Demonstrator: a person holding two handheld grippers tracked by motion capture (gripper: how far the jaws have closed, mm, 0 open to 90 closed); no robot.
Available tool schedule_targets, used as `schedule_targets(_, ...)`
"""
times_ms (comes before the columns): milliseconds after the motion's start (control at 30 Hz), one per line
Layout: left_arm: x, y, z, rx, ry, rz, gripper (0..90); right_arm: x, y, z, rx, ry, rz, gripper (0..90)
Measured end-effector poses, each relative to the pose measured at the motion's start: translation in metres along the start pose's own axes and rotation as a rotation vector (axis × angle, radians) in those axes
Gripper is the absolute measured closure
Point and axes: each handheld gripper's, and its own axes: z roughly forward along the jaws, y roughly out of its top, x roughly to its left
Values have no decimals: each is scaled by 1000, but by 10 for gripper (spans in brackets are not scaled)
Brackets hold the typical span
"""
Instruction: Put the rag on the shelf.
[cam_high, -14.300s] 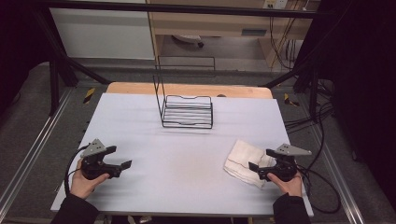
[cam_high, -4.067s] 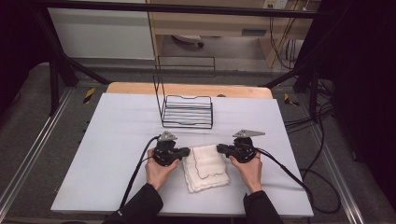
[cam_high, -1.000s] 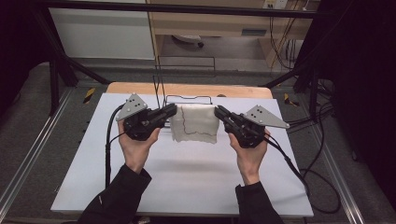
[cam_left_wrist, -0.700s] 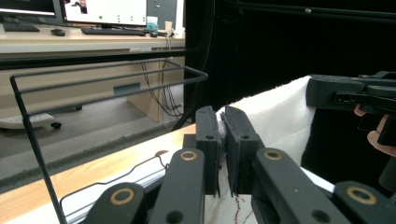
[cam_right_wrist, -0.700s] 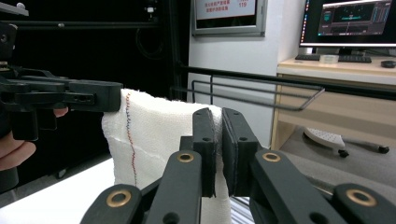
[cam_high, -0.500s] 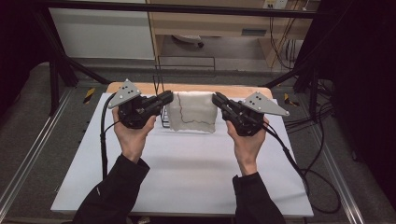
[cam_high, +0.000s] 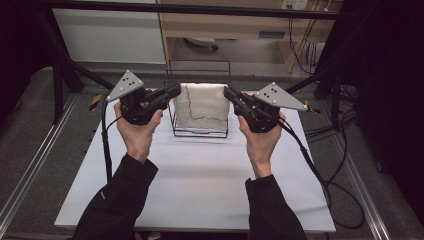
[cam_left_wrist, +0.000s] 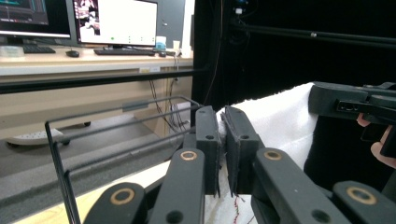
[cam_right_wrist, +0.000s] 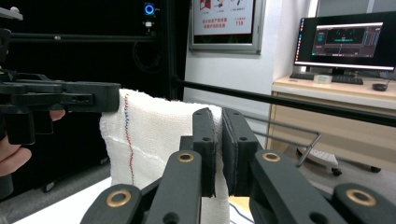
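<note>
A folded white towel (cam_high: 202, 104) with a thin dark thread line hangs in the air between my two grippers, in front of and above the black wire rack (cam_high: 200, 131). My left gripper (cam_high: 175, 92) is shut on the towel's left top corner. My right gripper (cam_high: 229, 93) is shut on the right top corner. In the left gripper view the towel (cam_left_wrist: 280, 123) is pinched between the jaws (cam_left_wrist: 222, 140). In the right gripper view the towel (cam_right_wrist: 149, 135) runs from the jaws (cam_right_wrist: 218, 140) toward the other gripper (cam_right_wrist: 65, 100).
The wire rack stands at the back middle of the white table (cam_high: 200, 185). Cables trail from both grippers (cam_high: 320, 175). A black frame bar (cam_high: 200, 9) crosses behind the table. Monitors and a desk (cam_right_wrist: 345, 46) stand beyond.
Both hands have risen and moved away from me toward the rack, carrying the towel stretched between them. The towel now hangs over the rack's front.
</note>
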Motion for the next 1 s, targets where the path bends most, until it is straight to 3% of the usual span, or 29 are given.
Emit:
schedule_targets(533,8,29,4,-36,17,33,847,-3,25,16,-43,-21,-11,848)
schedule_targets(1000,17,56,12,-62,26,37,847,-11,53,31,-56,-45,-39,849)
